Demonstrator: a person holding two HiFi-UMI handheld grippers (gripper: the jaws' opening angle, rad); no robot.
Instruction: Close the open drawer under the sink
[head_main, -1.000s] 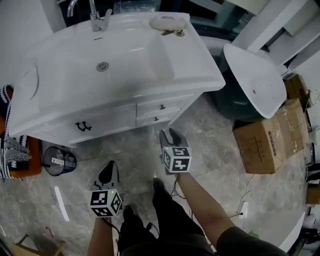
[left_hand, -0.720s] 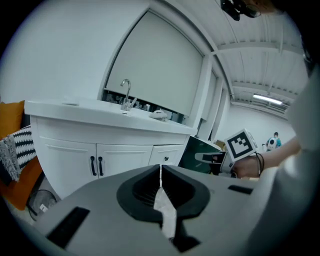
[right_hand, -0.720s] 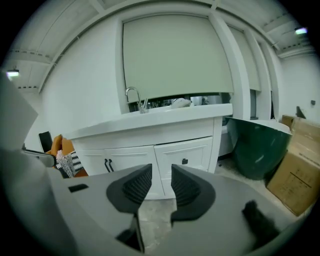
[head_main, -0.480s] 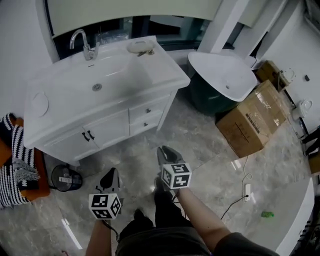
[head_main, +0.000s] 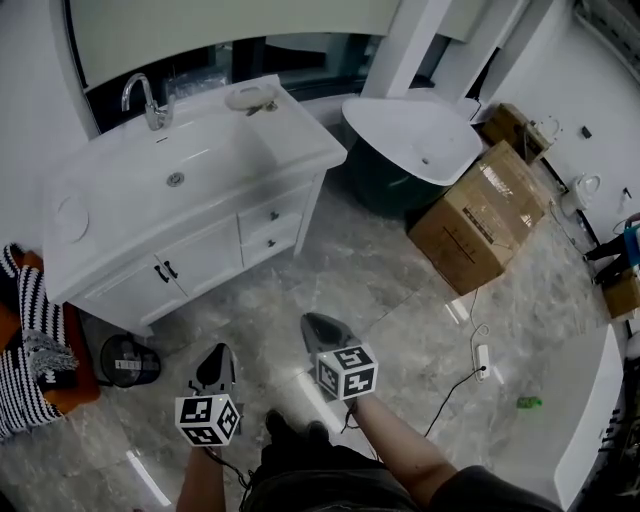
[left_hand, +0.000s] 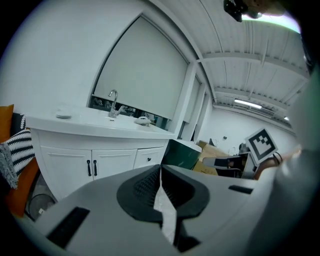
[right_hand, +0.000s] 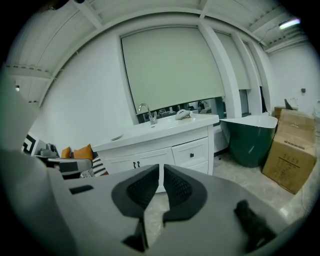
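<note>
Grey marbled floor, glossy enough to catch streaks of light, runs across a white-walled room. A white vanity stands at the far left under a window with a pale blind drawn most of the way down. On its top are a faucet and a soap dish.

The two drawers sit stacked at the right end of the vanity front, beside the double doors. Both are flush with the face, small dark knobs showing.

Right of the vanity is a dark green tub with a white rim, then cardboard boxes. A power strip trails its cord over the tiles. A black bin by the vanity carries a white label, and one box bears faint print — both too small to read.

The left gripper has its pads pressed together, empty. The right gripper has just been closing — its jaws stand a narrow slit apart, nothing between them. Both are held well back from the vanity.
</note>
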